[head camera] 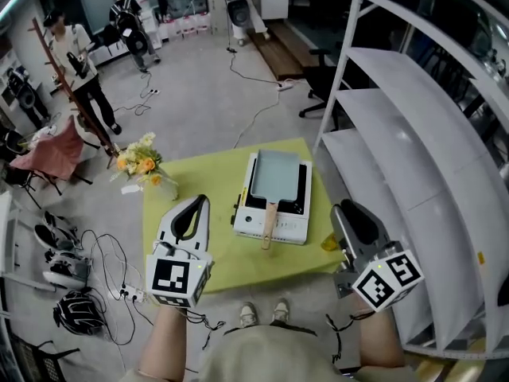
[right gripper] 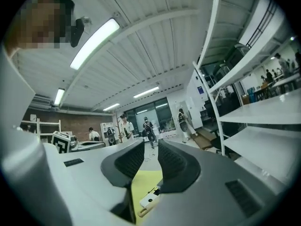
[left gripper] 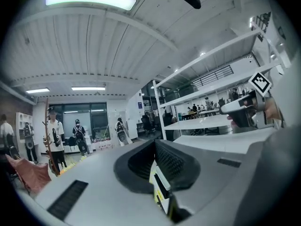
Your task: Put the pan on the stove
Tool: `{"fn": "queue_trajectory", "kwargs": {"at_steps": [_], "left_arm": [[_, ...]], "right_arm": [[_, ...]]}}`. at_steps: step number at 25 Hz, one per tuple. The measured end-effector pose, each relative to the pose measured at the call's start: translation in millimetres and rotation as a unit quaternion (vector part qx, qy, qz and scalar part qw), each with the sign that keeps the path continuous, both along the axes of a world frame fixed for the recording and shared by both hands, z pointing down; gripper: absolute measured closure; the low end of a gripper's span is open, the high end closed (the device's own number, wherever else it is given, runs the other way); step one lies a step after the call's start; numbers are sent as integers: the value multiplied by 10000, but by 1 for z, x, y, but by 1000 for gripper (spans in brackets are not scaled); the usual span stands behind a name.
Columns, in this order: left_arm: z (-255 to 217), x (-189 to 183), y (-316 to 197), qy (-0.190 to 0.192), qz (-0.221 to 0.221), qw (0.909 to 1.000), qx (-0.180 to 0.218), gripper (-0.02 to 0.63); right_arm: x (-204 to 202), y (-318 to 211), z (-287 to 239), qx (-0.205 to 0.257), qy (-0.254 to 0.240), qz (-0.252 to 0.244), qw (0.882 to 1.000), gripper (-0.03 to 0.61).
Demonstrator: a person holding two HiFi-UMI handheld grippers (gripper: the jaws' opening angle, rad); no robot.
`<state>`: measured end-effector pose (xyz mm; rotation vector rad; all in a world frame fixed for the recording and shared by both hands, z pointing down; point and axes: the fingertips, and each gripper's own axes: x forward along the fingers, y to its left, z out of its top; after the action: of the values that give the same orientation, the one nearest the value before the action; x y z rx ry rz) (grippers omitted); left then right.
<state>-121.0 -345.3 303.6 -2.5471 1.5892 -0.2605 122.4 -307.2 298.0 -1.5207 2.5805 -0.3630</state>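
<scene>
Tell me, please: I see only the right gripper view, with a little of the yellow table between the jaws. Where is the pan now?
Observer: The pan sits on the stove, on the table.
Operator: Where does its handle point?
Observer: The handle points toward the person, across the stove's front.
Operator: And the other gripper, does it hold something?
Observer: No. The left gripper is shut and empty.
</scene>
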Motion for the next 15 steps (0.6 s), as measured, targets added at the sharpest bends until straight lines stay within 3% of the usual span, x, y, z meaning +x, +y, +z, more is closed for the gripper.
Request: {"fn": "queue_trajectory", "kwargs": {"at_steps": [7, 15], "left_arm": [[-24, 3, 27, 70, 120, 9997, 193, 607], [-2, 15, 45, 62, 268, 9996, 96, 607]], "right_arm": [[1, 22, -28, 506, 646, 212, 9964, 528], [3, 38, -10, 439, 1105, 259, 9926, 572]]}}
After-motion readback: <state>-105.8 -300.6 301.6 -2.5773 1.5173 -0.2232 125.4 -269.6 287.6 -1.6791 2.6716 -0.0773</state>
